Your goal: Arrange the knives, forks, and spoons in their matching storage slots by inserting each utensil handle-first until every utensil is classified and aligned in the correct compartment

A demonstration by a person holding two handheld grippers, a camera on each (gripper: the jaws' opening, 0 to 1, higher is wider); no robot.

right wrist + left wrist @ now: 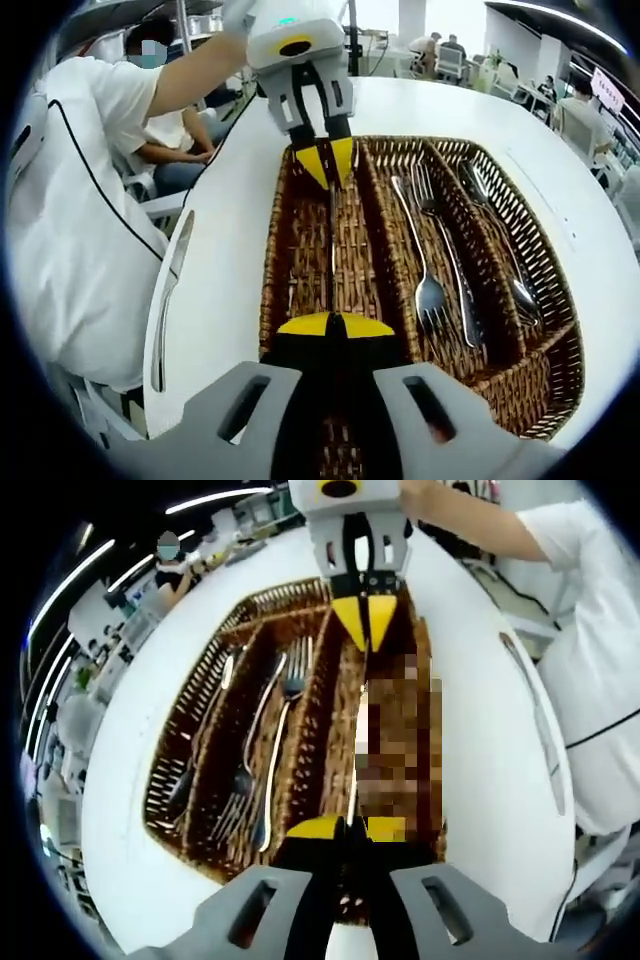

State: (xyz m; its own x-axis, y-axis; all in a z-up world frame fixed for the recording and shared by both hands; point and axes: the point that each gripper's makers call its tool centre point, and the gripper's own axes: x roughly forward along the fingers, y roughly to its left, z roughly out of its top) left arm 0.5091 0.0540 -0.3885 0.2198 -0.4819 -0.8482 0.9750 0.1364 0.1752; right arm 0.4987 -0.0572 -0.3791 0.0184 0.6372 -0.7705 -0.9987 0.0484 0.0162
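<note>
Both grippers hold one knife (331, 240) over a wicker tray (545, 345) on the white worktop (230, 230). The left gripper (325, 160) clamps one end, the right gripper (333, 325) the other, fingers closed. The knife lies along the outer compartment, possibly touching it. Forks (425, 250) and spoons (495, 235) lie in neighbouring slots.

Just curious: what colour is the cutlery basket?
Dark brown woven wicker basket, clearest in the right gripper view.
</note>
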